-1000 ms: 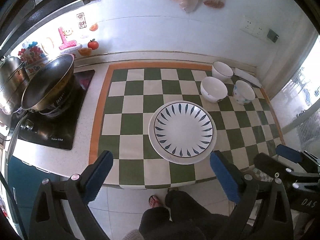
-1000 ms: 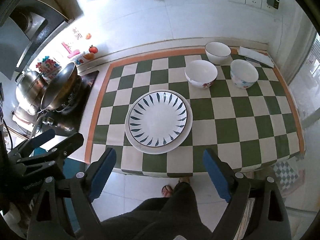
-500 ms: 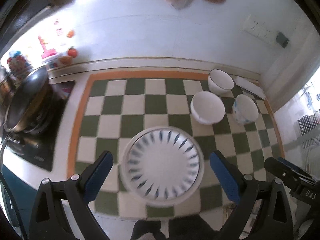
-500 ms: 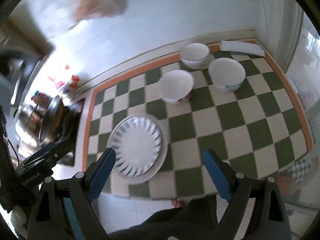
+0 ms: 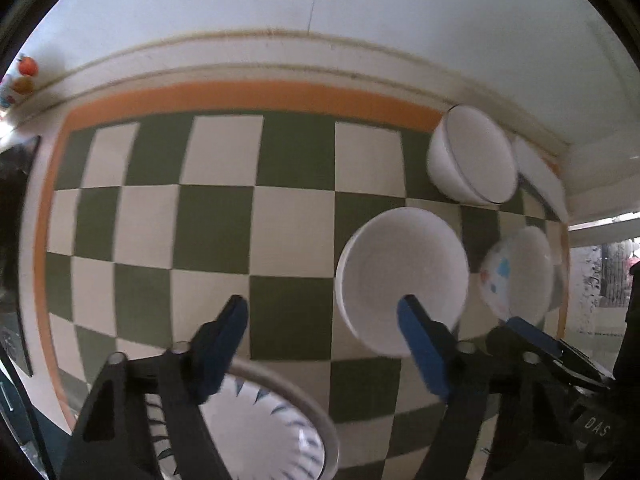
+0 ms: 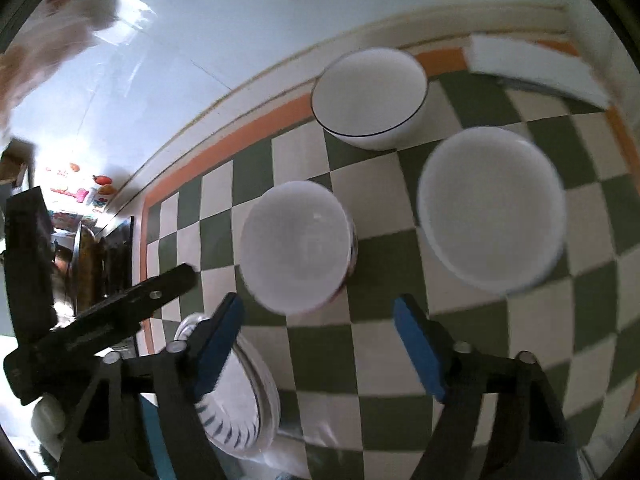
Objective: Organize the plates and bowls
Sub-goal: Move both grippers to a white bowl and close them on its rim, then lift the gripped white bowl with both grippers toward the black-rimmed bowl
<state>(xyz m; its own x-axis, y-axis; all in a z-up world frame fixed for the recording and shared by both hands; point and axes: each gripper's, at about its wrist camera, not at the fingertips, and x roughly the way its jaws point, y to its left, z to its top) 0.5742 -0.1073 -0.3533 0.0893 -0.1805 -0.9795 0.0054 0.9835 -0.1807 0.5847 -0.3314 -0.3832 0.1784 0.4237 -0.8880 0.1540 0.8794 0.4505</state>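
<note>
Three white bowls stand on a green-and-white checked mat [image 5: 296,216]. The nearest plain bowl [image 5: 400,276] [image 6: 296,248] lies just beyond my open left gripper [image 5: 322,310], whose right finger overlaps its near rim. A flower-patterned bowl [image 5: 520,276] [image 6: 490,208] stands to its right. A black-rimmed bowl [image 5: 472,156] [image 6: 368,92] stands at the back. A stack of two plates, the top one with blue petal marks [image 5: 264,432] [image 6: 232,396], sits near the front edge under my left gripper. My right gripper [image 6: 318,310] is open and empty, between the plain and patterned bowls.
A flat white item [image 6: 536,68] lies at the mat's back right corner by the wall. A stove with a wok [image 6: 88,256] stands to the left. My left gripper's body [image 6: 100,320] shows at left in the right wrist view.
Both grippers have dropped lower and moved forward toward the bowls. The plates have slid from the middle of the views to the bottom left. Both stay open.
</note>
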